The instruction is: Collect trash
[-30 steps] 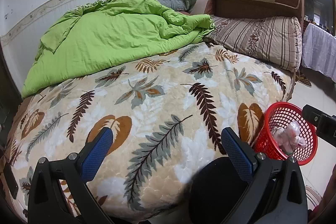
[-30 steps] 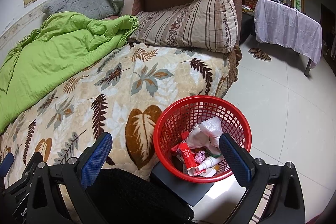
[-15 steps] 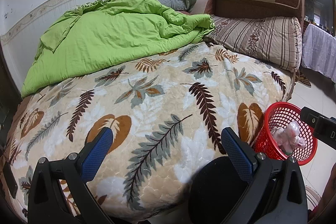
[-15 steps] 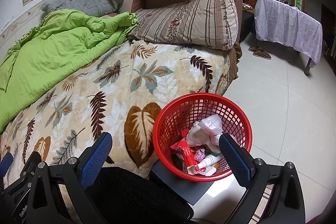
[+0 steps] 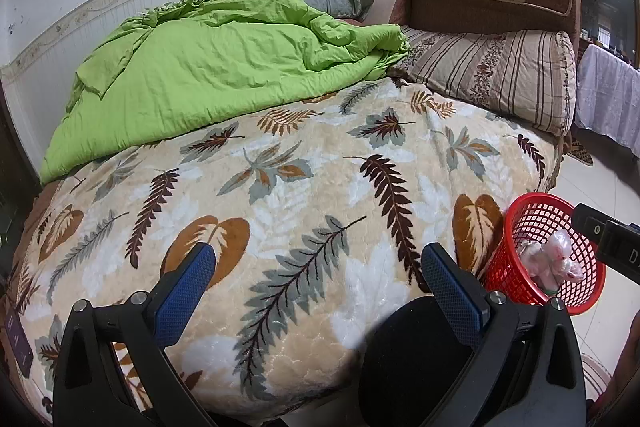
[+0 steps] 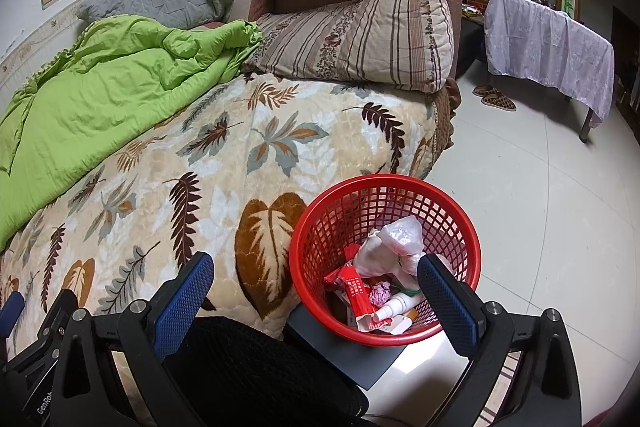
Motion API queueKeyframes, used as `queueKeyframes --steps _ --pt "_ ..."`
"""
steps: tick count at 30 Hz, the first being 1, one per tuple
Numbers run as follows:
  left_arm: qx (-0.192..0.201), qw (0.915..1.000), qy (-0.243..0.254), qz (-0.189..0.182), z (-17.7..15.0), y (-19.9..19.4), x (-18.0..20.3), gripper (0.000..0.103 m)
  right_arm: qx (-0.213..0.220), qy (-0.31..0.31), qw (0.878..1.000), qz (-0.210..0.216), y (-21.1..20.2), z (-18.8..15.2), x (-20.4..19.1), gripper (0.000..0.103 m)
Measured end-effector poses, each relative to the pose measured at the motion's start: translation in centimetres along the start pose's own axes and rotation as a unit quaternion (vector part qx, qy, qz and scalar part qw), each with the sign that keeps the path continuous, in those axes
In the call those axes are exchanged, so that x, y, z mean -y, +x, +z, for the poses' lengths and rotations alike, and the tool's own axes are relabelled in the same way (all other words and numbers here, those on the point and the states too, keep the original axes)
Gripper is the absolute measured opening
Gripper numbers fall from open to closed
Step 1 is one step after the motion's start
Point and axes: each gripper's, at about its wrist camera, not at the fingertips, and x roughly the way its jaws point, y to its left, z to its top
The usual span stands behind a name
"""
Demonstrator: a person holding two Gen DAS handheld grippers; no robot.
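Trash fills the red mesh basket (image 6: pixel 384 259) beside the bed (image 5: pixel 304 195); left gripper (image 5: pixel 316 283) and right gripper (image 6: pixel 316 283) gape wide, empty. Careless swings could tip it.

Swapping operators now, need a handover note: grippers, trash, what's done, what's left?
Left gripper: open, empty, over the leaf-print blanket.
Right gripper: open, empty, beside the red basket.
Basket stands on the floor at the bed's edge, holding a crumpled plastic bag, red wrapper and small white bottle.
Done: that trash is in.
Left: no loose trash shows on the bed; check out-of-view areas.
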Motion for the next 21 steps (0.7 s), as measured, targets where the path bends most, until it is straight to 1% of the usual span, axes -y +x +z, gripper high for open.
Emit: queueKeyframes --steps 21 --pt "-0.001 1.0 -0.001 -0.001 0.07 0.07 -0.14 0.102 0.0 -0.001 1.0 0.0 0.07 0.06 -0.04 0.103"
